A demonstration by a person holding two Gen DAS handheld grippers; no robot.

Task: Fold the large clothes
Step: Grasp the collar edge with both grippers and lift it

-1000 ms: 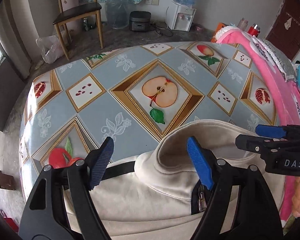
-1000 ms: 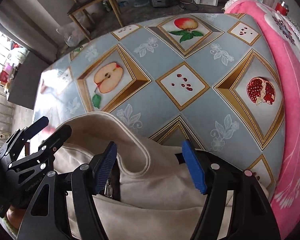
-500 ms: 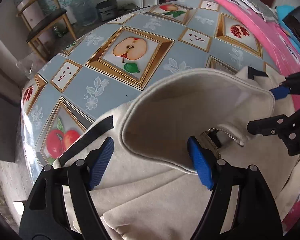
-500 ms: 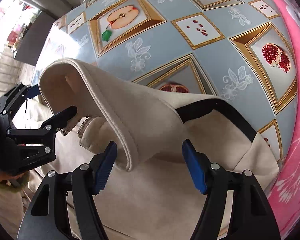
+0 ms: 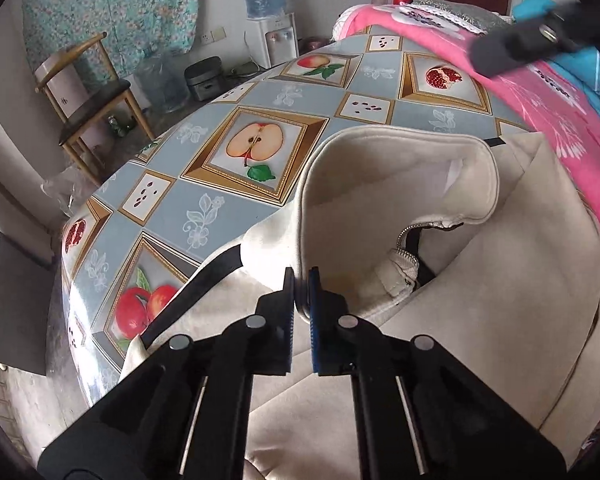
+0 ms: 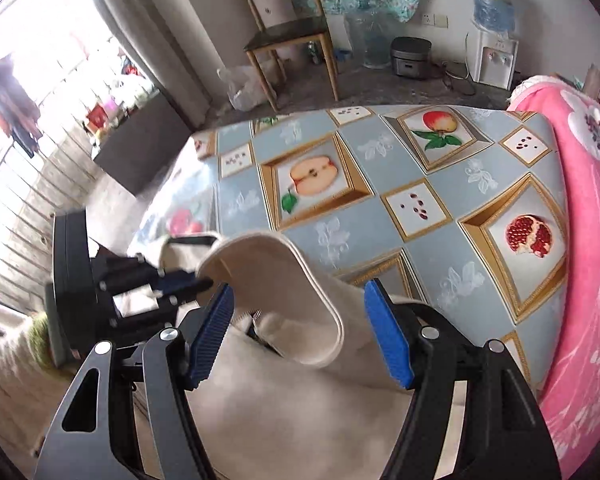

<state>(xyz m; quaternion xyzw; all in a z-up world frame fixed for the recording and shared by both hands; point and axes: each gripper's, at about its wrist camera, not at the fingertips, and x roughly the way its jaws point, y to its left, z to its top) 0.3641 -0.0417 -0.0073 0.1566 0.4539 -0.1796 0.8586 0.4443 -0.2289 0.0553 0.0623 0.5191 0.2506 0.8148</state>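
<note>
Right gripper (image 5: 540, 40) blurred, edge-cropped

Both wrist cams sit close above the desk (image 5: 228, 220), angled steeply down past own tongs. Left cam looks from the near-left, right cam from the near-right; both share the collar (image 5: 400, 184) (image 6: 284, 280), chair (image 5: 88, 92) (image 6: 288, 24), wall.

Across the top of my view runs a pale wall (image 6: 560, 4) hung with a teal floral cloth (image 5: 112, 12). Below it, upper centre, a wooden chair (image 6: 288, 32) stands on the grey floor (image 6: 380, 88), with a water dispenser (image 6: 494, 52) at upper right. Hard daylight floods through the window (image 6: 40, 72) at the left edge.
</note>
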